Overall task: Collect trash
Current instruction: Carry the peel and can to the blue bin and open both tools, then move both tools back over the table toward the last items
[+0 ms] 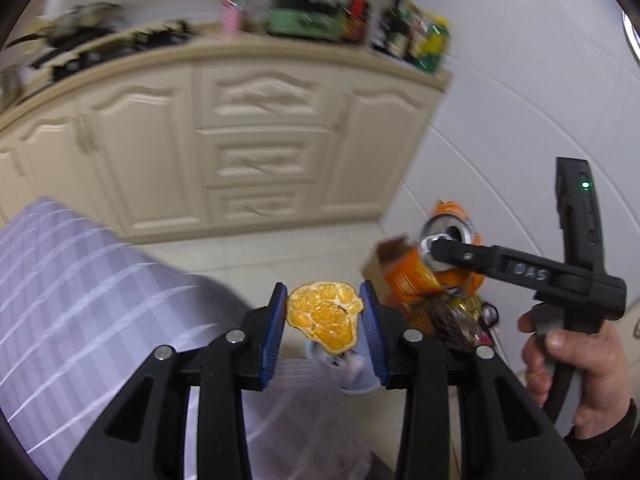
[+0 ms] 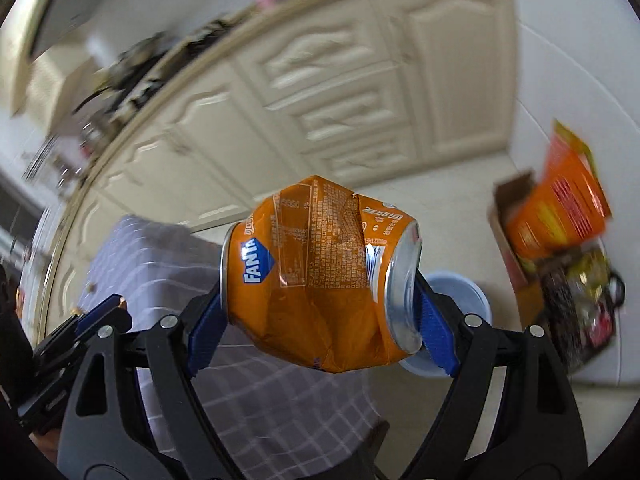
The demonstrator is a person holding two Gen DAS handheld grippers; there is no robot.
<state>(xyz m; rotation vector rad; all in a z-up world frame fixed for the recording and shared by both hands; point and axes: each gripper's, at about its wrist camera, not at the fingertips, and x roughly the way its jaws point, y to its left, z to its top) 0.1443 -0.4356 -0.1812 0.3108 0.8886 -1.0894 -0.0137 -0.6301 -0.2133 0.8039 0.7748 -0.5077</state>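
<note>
Left wrist view: we log our left gripper (image 1: 323, 312) clamped narrow on an orange peel (image 1: 323, 316), pinched between the blue pads (image 1: 276, 320). At three o'clock from it, a bin (image 1: 490, 314) holds an orange carton (image 1: 404, 276) and dark wrappers (image 1: 460, 322). Above that bin, at two o'clock, our right gripper (image 1: 440, 248) carries a crushed can (image 1: 450, 240); a hand (image 1: 576, 364) grips its handle.

Right wrist view: we log our right gripper (image 2: 320, 304) spread wide, closed end to end on the crushed Fanta can (image 2: 316, 276). At three o'clock, the bin (image 2: 618, 284) holds the carton (image 2: 560, 208) and wrappers (image 2: 576, 312). A checked cloth (image 2: 160, 252) lies at nine o'clock.
</note>
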